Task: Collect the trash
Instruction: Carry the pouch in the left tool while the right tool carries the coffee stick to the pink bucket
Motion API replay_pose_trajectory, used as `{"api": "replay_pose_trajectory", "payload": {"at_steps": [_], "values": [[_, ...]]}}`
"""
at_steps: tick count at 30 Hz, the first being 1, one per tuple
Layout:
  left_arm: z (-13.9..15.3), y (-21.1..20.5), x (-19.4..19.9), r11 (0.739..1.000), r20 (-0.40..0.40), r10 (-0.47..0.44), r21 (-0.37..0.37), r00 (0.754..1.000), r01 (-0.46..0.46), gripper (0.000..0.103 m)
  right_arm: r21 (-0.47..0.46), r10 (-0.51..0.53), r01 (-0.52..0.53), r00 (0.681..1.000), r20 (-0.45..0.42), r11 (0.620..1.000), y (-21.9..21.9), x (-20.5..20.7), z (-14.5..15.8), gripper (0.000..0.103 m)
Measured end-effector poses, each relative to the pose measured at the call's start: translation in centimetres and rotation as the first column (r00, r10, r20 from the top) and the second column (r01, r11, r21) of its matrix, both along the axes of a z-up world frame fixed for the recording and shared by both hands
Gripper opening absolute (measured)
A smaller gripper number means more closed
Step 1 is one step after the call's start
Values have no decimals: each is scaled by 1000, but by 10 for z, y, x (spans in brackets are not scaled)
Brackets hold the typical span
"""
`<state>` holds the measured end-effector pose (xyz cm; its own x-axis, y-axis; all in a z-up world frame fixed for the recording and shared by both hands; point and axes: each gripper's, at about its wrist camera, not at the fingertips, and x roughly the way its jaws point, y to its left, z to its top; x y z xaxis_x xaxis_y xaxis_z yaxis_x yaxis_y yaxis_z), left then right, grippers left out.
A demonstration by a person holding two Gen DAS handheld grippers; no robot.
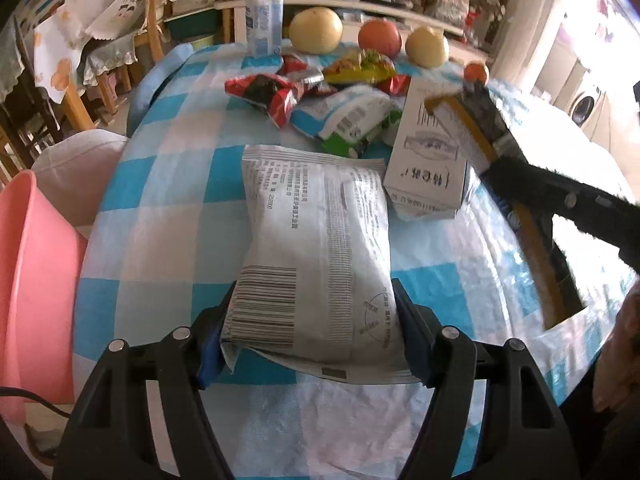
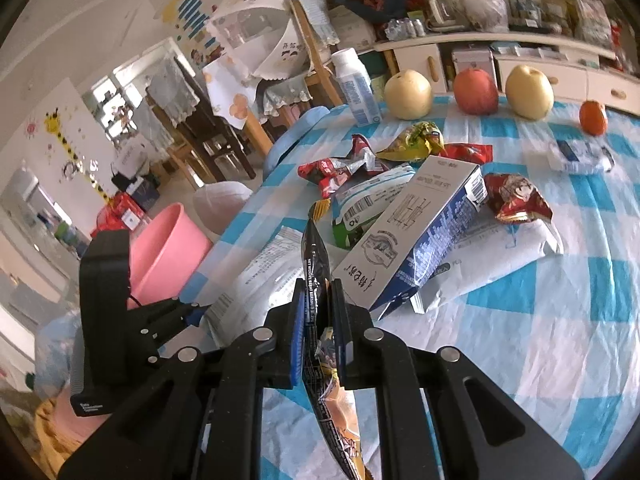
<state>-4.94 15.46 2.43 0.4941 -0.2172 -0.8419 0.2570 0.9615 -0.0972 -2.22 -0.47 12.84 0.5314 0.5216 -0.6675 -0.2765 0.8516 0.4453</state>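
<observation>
A white snack bag (image 1: 316,216) with a barcode lies on the blue-checked tablecloth (image 1: 160,200). My left gripper (image 1: 315,286) straddles its near end, and both pads press on its sides. In the right wrist view this gripper (image 2: 192,314) shows at the left, against the same bag (image 2: 264,276). My right gripper (image 2: 318,284) is shut on a black and orange wrapper (image 2: 316,248), held upright above the table. From the left wrist view, the right gripper (image 1: 504,170) and its wrapper (image 1: 476,120) hang at the right.
A flattened milk carton (image 2: 412,232) lies on a pile of red, yellow and green wrappers (image 2: 352,168). A pink bin (image 2: 168,248) stands beside the table on the left. A white bottle (image 2: 356,88), two pears, an apple (image 2: 476,90) and a small orange line the far edge.
</observation>
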Motion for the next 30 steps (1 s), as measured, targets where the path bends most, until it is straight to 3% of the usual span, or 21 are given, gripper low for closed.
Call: {"api": "replay_pose_trajectory", "payload": {"at_steps": [9,14,20,25,30], "values": [[34,34,-3,990,89,82,-123,993,-71,71,126,-43,45,999,-19,991,-1,0,14,13],[58,70,-9,973,165,185,-167,969,-158,71,195,-22,26,999,-24,980,18,6,27,13],[83,133,-21,916,243,378,-239,893,-323,72,307,63,-46,997,-44,951,76,24,41,13],[83,191,-29,835,244,538,-288,807,-469,72,354,176,-151,984,-40,923,152,43,53,13],[73,240,-31,741,195,660,-333,726,-584,72,366,246,-221,969,-23,904,215,56,64,13]]}}
